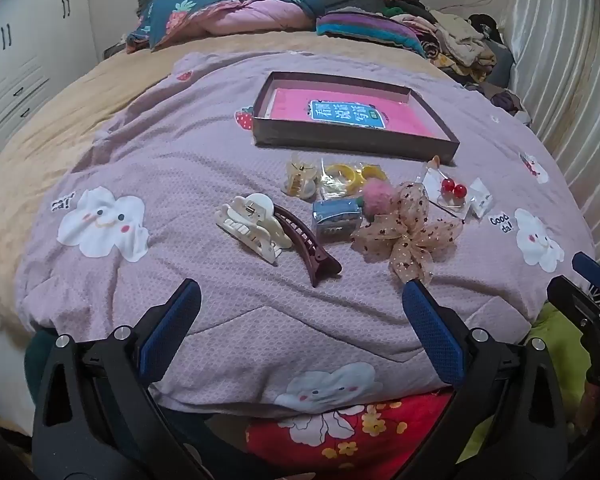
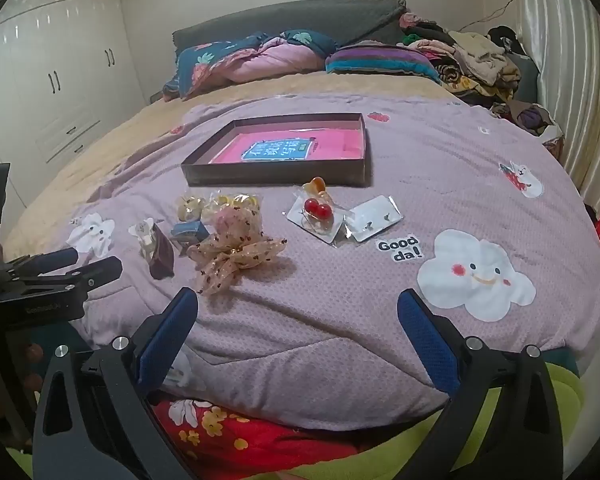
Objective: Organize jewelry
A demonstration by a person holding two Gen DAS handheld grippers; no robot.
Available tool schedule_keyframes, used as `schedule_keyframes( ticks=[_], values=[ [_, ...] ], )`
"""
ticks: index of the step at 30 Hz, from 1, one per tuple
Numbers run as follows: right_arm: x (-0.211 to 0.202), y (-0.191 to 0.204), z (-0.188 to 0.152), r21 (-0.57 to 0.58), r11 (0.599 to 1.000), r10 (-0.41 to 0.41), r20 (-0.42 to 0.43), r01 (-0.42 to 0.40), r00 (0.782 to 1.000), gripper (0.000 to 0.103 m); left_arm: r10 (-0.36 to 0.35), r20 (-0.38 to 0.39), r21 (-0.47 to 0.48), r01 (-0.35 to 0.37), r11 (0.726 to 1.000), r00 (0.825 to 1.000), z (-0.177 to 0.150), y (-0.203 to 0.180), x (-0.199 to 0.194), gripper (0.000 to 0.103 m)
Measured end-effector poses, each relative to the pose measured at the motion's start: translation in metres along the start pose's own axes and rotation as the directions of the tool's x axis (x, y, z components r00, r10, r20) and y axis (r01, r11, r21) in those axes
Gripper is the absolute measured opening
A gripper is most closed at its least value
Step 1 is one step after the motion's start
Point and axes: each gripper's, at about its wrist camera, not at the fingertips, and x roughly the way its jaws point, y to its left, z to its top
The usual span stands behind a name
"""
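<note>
A shallow brown box (image 1: 352, 144) with a pink lining (image 2: 274, 178) lies on the lilac quilt. In front of it lie a cream claw clip (image 1: 254, 226), a maroon curved clip (image 1: 308, 246), a beige dotted bow (image 1: 410, 230) (image 2: 232, 254), a small blue box (image 1: 336, 216), yellow rings in a bag (image 1: 352, 176), a pink pompom (image 1: 378, 198), and red cherry earrings on a card (image 1: 454, 192) (image 2: 318, 210). My left gripper (image 1: 300, 292) is open and empty, near the quilt's front edge. My right gripper (image 2: 298, 302) is open and empty, to the right of the bow.
A small white earring card (image 2: 374, 216) lies beside the cherries. Pillows and folded bedding (image 1: 228, 12) and a clothes pile (image 2: 472, 60) sit at the bed's head. Wardrobes (image 2: 52, 72) stand left, a curtain (image 2: 572, 80) right.
</note>
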Motion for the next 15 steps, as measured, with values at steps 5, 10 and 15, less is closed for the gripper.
schedule_keyframes(
  ticks=[5,10,15],
  values=[
    [-0.0012,-0.0003,-0.0002,0.001,1.0,0.002,0.005,-0.002,1.0,0.099,0.002,0.005,0.004,-0.002,1.0,1.0,-0.0004,-0.0002,0.0004,0.095],
    [-0.0016,-0.0005,-0.0004,0.001,1.0,0.003,0.006,-0.003,1.0,0.099,0.003,0.008,0.004,-0.003,1.0,1.0,-0.0006,-0.0003,0.0,0.095],
    [-0.0004,-0.001,-0.0015,0.003,1.0,0.005,0.007,-0.005,1.0,0.099,0.005,0.013,0.003,-0.006,1.0,1.0,0.0012,-0.0002,-0.0052,0.095]
  ],
)
